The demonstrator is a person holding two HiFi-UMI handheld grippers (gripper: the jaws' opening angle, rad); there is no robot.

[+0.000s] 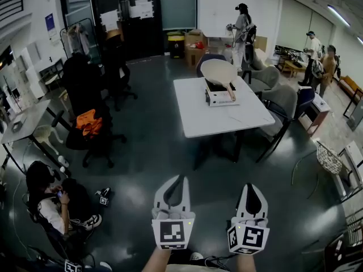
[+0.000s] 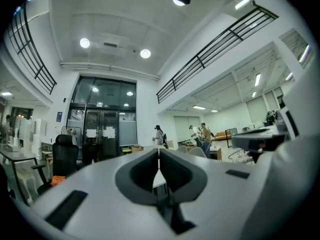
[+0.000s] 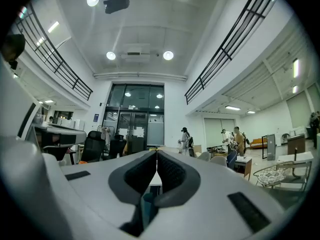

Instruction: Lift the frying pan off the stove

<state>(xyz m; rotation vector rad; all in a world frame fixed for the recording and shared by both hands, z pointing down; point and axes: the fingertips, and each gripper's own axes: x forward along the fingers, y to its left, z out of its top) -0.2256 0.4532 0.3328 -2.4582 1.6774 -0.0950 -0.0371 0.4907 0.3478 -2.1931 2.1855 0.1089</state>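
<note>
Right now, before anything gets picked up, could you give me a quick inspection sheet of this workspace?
Surface: white table, mostly bare.
Job's things: frying pan sits on the white stove at the table's far end, with its handle pointing toward the near side.
Clutter: nothing seen on the table besides these.
Grippers: left gripper and right gripper have their jaws shut on nothing, well short of the table.
Cables: nothing seen.
Surroundings: office chairs, an orange item on one, a seated person on the floor, and standing people at the back.
</note>
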